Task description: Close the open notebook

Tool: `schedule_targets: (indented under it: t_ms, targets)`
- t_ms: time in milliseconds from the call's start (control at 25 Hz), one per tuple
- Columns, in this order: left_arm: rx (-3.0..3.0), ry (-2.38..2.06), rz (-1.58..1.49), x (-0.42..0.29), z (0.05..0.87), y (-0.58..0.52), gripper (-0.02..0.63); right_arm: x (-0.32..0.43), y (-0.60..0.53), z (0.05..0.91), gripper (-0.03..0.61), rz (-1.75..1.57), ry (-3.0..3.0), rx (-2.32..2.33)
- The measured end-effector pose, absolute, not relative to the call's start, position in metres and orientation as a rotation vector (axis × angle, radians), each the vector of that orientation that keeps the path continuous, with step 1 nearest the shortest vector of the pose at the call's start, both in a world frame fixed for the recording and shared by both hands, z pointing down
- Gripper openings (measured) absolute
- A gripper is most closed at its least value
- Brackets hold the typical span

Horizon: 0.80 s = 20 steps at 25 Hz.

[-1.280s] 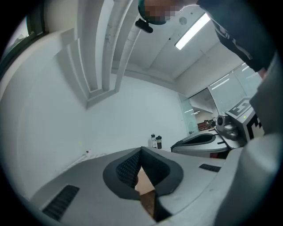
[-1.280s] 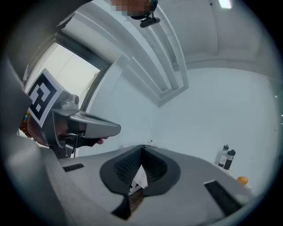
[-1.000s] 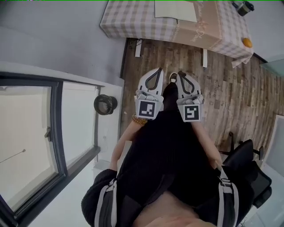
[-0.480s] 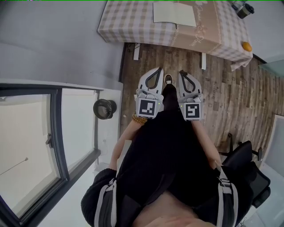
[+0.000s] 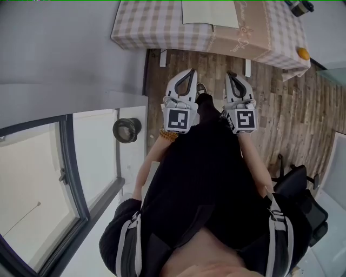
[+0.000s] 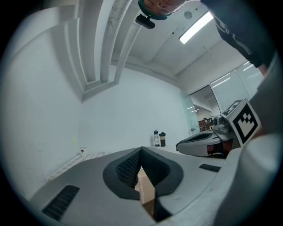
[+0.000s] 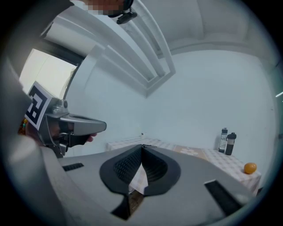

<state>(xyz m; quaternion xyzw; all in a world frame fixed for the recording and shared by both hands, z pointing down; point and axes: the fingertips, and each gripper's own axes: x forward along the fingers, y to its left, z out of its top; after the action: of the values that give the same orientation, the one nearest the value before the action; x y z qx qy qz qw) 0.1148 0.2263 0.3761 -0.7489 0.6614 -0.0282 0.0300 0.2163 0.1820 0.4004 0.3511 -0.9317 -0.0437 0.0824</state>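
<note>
Short of the table [image 5: 157, 24] edge, left gripper [image 5: 190, 71] and right gripper [image 5: 233, 74]: jaws closed, empty.

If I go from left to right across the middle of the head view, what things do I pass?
Window → round black thing → left gripper → right gripper → black chair.

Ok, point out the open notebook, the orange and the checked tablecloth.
open notebook [image 5: 198, 12], head view, on a pale page.
orange [image 5: 303, 53], head view, centre of the fruit.
checked tablecloth [image 5: 157, 24], head view, bare patch left of the notebook.
</note>
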Motion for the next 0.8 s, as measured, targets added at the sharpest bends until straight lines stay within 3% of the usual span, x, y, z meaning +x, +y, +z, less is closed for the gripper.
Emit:
schedule_targets:
  t_ms: [800]
  targets:
    - [-2.394,1.993,-0.219,0.116,0.392,0.099,0.011,0.225,0.009,0.415,0.006,0.053,-2.757,1.074]
